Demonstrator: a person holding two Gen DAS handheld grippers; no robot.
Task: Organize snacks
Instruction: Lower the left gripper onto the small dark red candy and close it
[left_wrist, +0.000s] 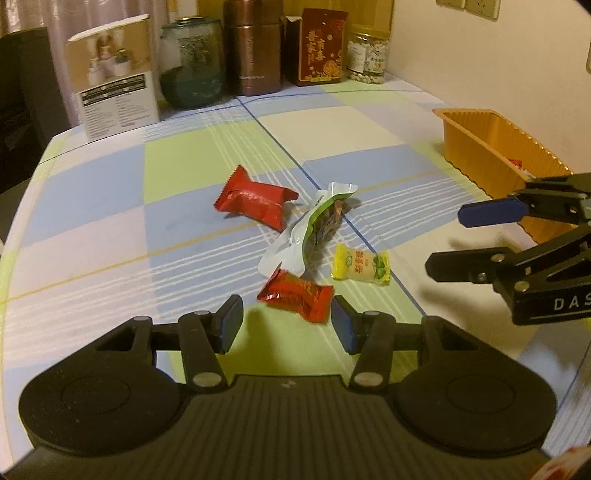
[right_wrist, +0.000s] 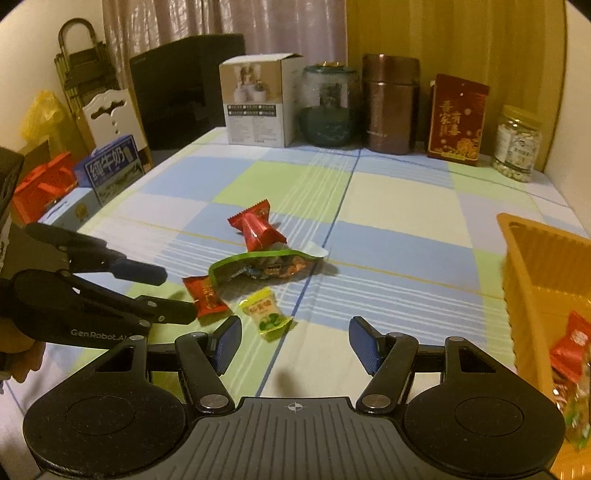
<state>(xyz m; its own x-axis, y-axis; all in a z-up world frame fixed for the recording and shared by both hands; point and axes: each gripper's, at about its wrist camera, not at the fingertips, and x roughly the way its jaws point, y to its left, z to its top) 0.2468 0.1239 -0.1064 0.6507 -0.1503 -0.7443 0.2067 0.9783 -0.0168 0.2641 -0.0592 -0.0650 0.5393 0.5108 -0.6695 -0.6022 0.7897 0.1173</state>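
Setting: checked tabletop (right_wrist: 388, 206) in blue, green and white, with a curtain and a wall behind it.
Back row: white box (right_wrist: 258, 101), glass jar (right_wrist: 328, 107), brown canister (right_wrist: 389, 103), red carton (right_wrist: 458, 122) and jar of nuts (right_wrist: 517, 144), lined up along the far edge; none of it looks like part of the sorting.
Goal container: orange tray (left_wrist: 480, 147) at the right side of the tabletop, well apart from the loose pile.
Done: tray already holds some packets, a red one (right_wrist: 570, 350) and something greenish below it; the count is unclear because the fisheye edge is blurred.
Left: four snacks still out on the cloth mid-table.
Loose 1: far red packet (left_wrist: 255, 199), furthest from both tools.
Loose 2: green-and-silver pouch (left_wrist: 314, 229), lying between the two red ones.
Loose 3: near red packet (left_wrist: 295, 299), touching the low end of the pouch.
Loose 4: yellow candy (left_wrist: 360, 266), just beside the pouch.
Left tool (left_wrist: 288, 321): jaws parted, nothing gripped; near red packet sits just ahead of the tips.
Right tool (right_wrist: 295, 343): jaws wide apart, empty; yellow candy just ahead of its left pad.
Progress: partly done, probably less than half by my guess.
Likely next: each tool takes its nearest packet, then carries it to the tray.
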